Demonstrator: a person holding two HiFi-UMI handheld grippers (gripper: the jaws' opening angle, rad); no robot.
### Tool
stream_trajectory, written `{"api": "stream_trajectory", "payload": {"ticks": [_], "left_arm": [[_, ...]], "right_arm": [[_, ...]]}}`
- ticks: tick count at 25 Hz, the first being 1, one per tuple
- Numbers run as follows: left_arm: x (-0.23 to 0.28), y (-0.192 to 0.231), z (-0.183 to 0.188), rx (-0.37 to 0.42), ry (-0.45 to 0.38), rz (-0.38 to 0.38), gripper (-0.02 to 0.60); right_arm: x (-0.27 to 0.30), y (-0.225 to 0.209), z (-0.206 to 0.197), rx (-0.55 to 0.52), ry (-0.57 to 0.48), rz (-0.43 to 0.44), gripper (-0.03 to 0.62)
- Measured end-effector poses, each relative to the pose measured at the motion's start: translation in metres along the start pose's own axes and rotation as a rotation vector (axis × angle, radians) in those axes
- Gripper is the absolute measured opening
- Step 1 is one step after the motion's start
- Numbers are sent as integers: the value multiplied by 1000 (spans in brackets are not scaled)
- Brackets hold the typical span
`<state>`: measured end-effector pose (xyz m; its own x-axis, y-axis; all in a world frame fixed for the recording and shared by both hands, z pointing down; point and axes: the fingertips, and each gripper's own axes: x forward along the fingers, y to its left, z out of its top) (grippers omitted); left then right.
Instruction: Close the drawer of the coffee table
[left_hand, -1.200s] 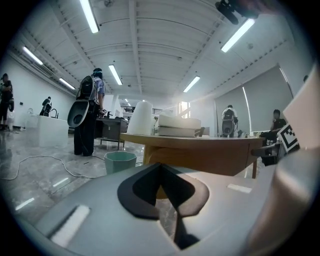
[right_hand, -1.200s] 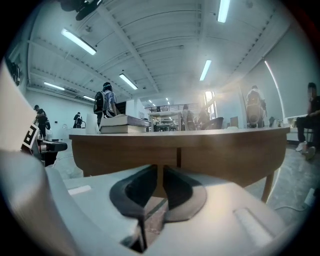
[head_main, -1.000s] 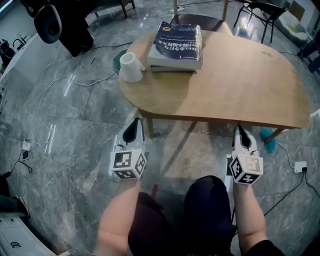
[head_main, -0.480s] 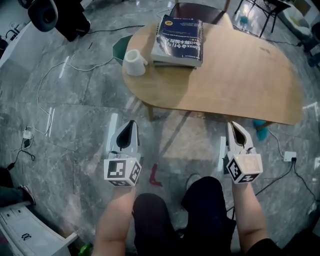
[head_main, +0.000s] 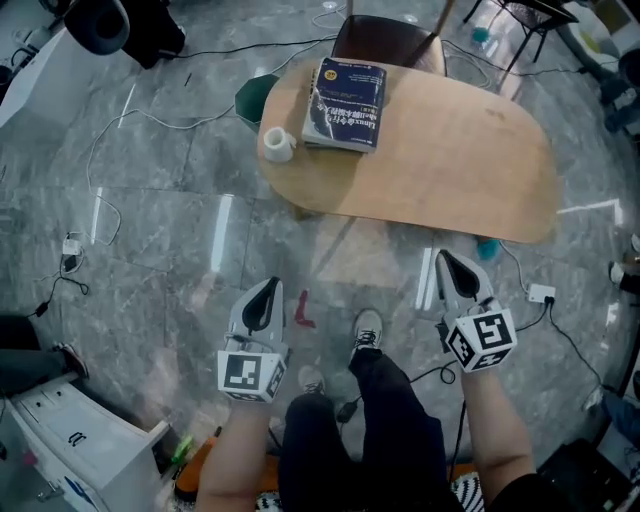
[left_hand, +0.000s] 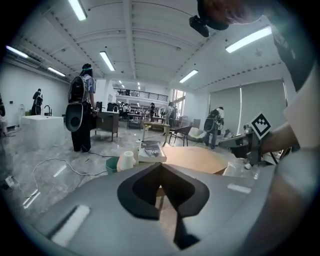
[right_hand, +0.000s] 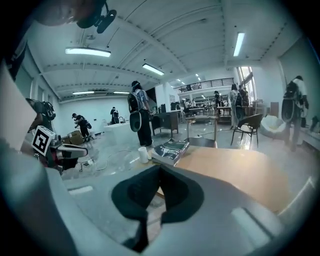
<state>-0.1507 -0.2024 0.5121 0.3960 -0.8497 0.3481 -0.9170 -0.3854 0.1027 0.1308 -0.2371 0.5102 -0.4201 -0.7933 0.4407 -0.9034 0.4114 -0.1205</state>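
Across a grey marble floor (head_main: 150, 250) strewn with cables, an oval wooden coffee table (head_main: 460, 160) carries a book (head_main: 345, 103) and a white cup (head_main: 278, 145) at its left end. The left gripper (head_main: 268, 288) and right gripper (head_main: 450, 265) hang over the floor on the table's near side, apart from it and pointing toward it. Both have their jaws pressed together on nothing. The drawer cannot be made out.

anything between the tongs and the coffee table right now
Nothing visible. Only bare floor and open air lie between the left tongs, the right tongs and the coffee table. The drawer itself shows in no view.
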Motion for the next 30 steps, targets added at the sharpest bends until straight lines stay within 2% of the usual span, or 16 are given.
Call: {"api": "stream_trajectory", "payload": {"ticks": [6,15,23,30], "left_arm": [[-64,-34,78,-51,0,-28,4],[-147,-54,173,-14,-55,-143,3],[-250,-85,192,12,-74,-249,3],[-304,-116,162,-10,-46,-317,3]], "right_arm": [[-70,25,70,-7,-2,17,2],[-160,73,146,7,-115,-43,2],[-257,146,158,24,-162,-35,2],[-323,198,130,22,-160,-25,2]]}}
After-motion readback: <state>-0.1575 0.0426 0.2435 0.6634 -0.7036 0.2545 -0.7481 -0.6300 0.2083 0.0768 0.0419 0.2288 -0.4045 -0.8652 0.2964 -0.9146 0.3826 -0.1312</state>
